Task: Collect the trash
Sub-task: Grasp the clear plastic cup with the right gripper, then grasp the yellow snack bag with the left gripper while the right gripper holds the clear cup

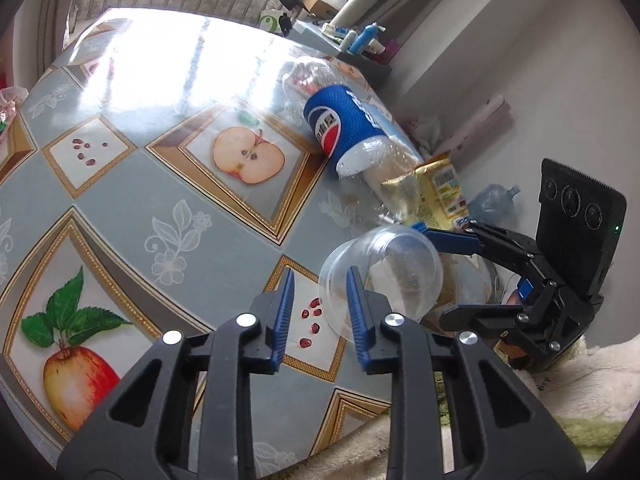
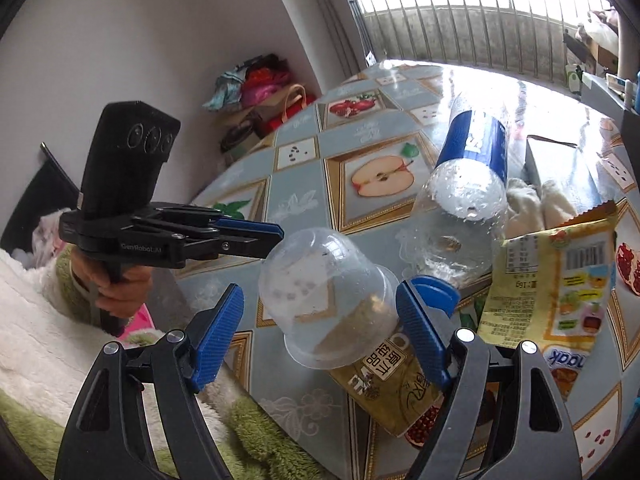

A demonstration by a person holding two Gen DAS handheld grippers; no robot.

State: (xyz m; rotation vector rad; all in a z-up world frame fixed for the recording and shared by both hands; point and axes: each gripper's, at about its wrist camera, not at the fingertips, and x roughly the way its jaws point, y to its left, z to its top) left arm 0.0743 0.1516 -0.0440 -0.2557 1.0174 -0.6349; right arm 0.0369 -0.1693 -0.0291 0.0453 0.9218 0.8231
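A clear plastic cup [image 2: 328, 296] lies tilted on the table, its rim toward the right wrist camera and resting on a yellow-green drink carton [image 2: 384, 376]. My right gripper [image 2: 320, 292] is open and straddles the cup; the right pad is near the rim and the left pad stands apart. My left gripper [image 1: 320, 276] has narrow jaws at the cup's [image 1: 384, 276] base. The base edge sits between the pads, with tabletop visible in the gap. Behind the cup lie an empty Pepsi bottle [image 1: 344, 128] and a yellow snack packet [image 2: 560, 288].
The round table [image 1: 160, 200] wears a fruit-print oilcloth. A white cloth [image 2: 532, 204] and a grey box [image 2: 560, 164] lie beyond the bottle. A hand [image 2: 120, 292] holds the left gripper [image 2: 280, 234] over a fleecy cover. A water jug [image 1: 492, 204] stands on the floor.
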